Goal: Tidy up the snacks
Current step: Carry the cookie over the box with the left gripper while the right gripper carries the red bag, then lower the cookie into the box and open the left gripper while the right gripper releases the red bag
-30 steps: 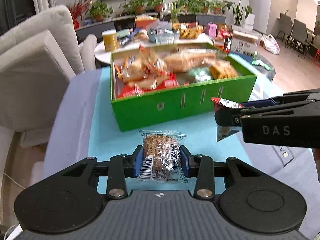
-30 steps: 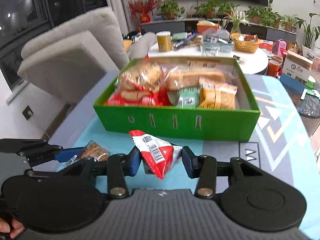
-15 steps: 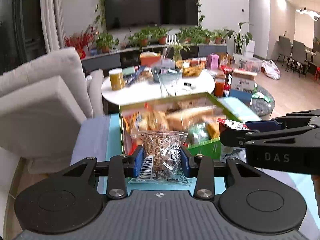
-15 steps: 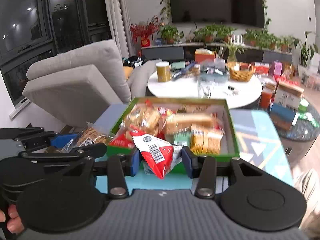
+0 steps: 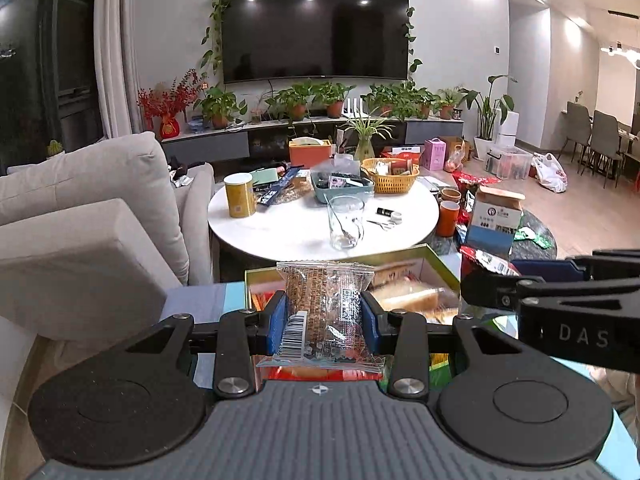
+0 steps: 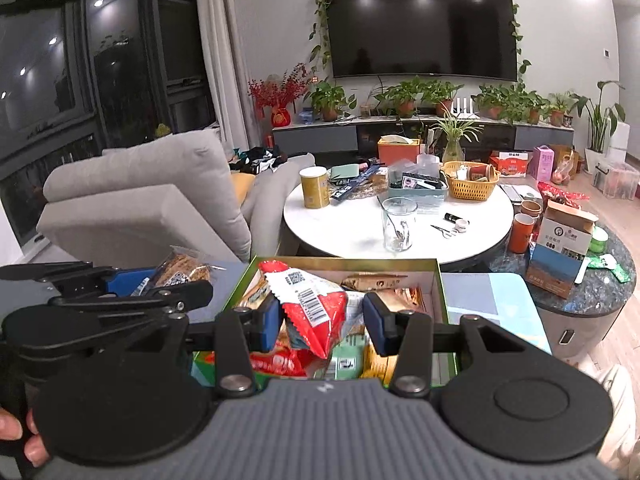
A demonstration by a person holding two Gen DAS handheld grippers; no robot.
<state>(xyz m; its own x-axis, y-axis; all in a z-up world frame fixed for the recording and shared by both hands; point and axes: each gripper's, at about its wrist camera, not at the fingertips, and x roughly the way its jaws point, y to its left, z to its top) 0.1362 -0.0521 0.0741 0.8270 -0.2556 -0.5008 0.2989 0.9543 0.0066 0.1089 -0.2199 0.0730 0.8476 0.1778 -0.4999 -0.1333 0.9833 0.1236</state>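
A green snack box (image 6: 442, 296), already crowded with packets, sits on a blue mat below both grippers. The left gripper (image 5: 323, 316) is clamped on a clear-wrapped brown cracker pack (image 5: 324, 312); the right gripper (image 6: 320, 318) pinches a red crinkled snack packet (image 6: 314, 312). Both tilt downward above the box. Either slick wrapper could slip free, or catch on heaped packets and land outside.

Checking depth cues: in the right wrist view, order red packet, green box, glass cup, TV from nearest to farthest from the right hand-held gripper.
1. Red packet: between the fingers of the right hand-held gripper.
2. Green box: just below and ahead, full of snacks.
3. Glass cup: beyond the box, on the white round table.
4. TV: on the far wall, above the plants.
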